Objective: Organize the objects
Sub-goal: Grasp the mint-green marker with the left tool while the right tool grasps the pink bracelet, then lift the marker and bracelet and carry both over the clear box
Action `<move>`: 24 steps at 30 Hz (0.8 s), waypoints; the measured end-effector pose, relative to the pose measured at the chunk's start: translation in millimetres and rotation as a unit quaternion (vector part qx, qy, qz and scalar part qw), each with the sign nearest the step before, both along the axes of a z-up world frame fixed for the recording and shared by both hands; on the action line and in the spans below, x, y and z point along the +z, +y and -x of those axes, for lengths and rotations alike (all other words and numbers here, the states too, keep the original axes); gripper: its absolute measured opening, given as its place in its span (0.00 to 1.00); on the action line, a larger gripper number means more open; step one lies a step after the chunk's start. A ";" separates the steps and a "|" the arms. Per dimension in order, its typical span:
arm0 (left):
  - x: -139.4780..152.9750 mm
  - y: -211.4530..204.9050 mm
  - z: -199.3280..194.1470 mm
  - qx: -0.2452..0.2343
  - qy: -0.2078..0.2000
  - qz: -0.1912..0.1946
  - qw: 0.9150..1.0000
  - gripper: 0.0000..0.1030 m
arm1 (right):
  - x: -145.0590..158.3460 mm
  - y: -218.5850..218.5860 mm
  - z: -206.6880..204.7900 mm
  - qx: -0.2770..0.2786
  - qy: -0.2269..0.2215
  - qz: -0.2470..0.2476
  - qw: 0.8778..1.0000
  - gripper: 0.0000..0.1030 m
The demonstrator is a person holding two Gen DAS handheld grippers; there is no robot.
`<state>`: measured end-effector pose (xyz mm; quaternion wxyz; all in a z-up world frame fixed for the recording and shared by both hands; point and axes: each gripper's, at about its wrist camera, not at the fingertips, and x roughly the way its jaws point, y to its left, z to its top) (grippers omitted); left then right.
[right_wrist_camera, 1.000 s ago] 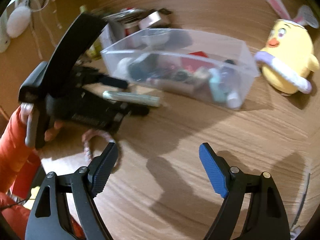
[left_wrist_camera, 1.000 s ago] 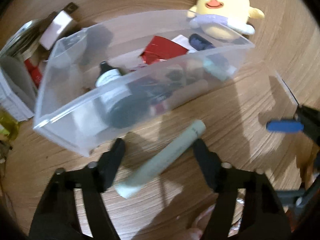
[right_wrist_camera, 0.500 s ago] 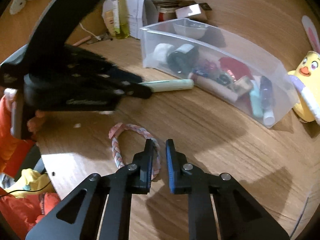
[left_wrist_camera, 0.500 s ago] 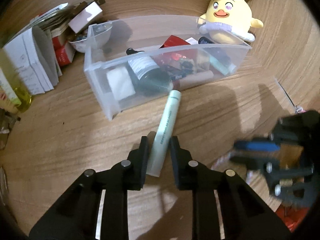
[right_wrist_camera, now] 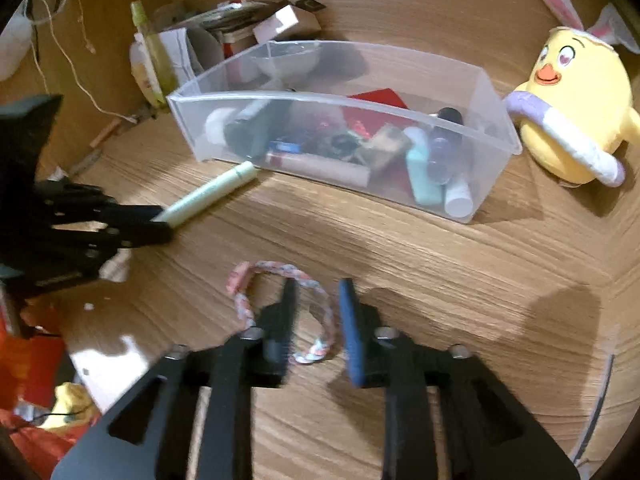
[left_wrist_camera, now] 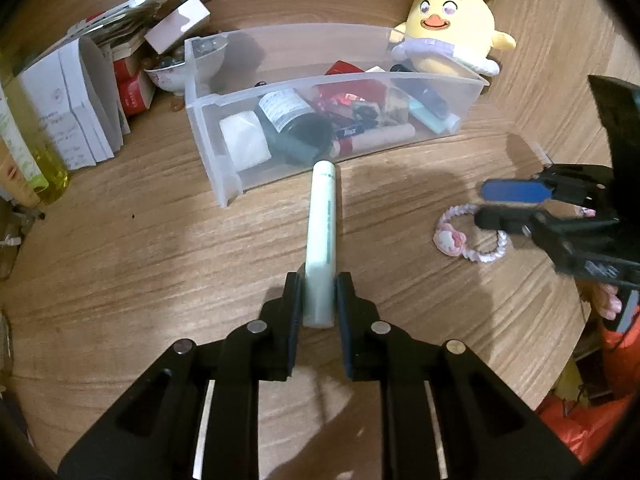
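L gripper clamped on near end of pale green tube; tube's long axis runs straight out along the fingers, 6→12 o'clock in L wrist view, far cap end just short of front wall of clear bin, roughly mid-wall, slightly L of centre. Can't tell if the tip touches the wall or if tube is lifted off the bench. Bin lies crosswise to tube, long axis approx 9→3, already holding bottles, tubes, red packets. Judgement: next move w/ tube = raise tip over the rim, then forward toward 12; L is the nearer arm for this. R gripper narrow, not fully closed, jaws straddling one side of pink braided band on bench at 3 o'clock of tube; grip on band not certain, view blurred. Plush chick past bin at 1 o'clock.
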<state>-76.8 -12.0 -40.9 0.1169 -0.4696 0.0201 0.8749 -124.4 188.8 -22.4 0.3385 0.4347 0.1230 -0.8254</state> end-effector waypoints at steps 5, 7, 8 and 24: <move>-1.5 5.7 15.5 -0.002 0.002 0.009 1.000 0.48 | 7.9 -11.4 -11.7 0.012 0.027 0.015 0.999 0.72; -2.5 8.5 23.4 -0.001 0.004 0.013 1.000 0.51 | 5.4 -19.5 -14.9 0.023 0.027 0.009 0.999 0.72; -3.0 10.8 27.1 -0.001 0.006 0.020 1.000 0.51 | 3.2 -23.8 -16.6 0.027 0.029 0.002 0.999 0.72; -2.0 23.3 29.1 -0.010 0.043 0.034 0.998 0.14 | -15.1 -25.1 -12.0 0.022 0.023 -0.025 0.999 0.12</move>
